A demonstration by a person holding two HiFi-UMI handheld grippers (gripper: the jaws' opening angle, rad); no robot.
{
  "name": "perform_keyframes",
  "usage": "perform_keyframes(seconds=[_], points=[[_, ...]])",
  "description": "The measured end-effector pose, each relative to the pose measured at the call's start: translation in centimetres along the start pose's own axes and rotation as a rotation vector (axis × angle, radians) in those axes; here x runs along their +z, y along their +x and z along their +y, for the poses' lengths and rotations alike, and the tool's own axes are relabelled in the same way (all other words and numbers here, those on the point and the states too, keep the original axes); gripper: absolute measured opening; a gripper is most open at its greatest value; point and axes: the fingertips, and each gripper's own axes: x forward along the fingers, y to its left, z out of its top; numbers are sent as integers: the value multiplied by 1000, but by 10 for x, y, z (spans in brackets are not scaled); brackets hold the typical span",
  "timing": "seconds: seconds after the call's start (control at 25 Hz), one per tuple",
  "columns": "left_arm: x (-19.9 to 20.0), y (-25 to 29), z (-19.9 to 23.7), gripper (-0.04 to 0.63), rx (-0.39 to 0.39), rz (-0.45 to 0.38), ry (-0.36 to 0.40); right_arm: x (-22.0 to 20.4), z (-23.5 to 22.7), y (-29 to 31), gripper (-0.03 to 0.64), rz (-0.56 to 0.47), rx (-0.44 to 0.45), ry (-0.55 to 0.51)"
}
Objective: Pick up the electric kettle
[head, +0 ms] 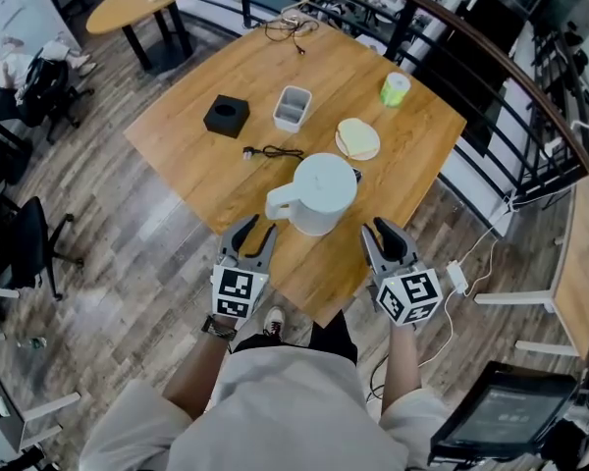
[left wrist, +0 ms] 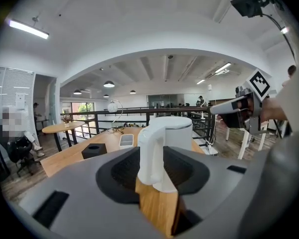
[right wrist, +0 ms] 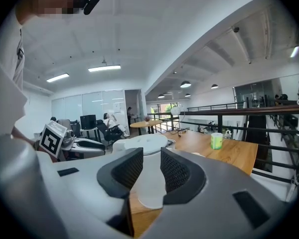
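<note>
Right gripper view, kettle (right wrist: 139,144) mostly hidden

The electric kettle (head: 319,192) is smooth, matt white plastic. The worktop (head: 201,160) is warm wood, grain visible, with a soft sheen. The left tool (head: 250,237) and right tool (head: 385,238) have matt grey plastic shells; their black pads (left wrist: 124,168) look finely ribbed.

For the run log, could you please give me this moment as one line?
stage: pre-grasp | electric kettle: upright on table | left gripper: open, facing handle | right gripper: open, holding nothing
</note>
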Motion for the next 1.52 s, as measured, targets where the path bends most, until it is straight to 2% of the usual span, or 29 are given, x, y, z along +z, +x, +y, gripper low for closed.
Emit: perform_keyframes(seconds=[0.36, 0.68, 1.32, 1.52], points=[[-23, 25, 5, 169, 17, 54, -54, -16, -11, 12, 126, 65, 13, 1], [-38, 43, 14, 201, 95, 77, -129, -23, -17, 23, 137, 90, 35, -1], [-49, 64, 17, 196, 173, 103, -150, -35, -27, 36, 138, 132, 49, 18], [-51, 67, 18, 163, 211, 110, -159, -38, -30, 40, 138, 136, 49, 22]])
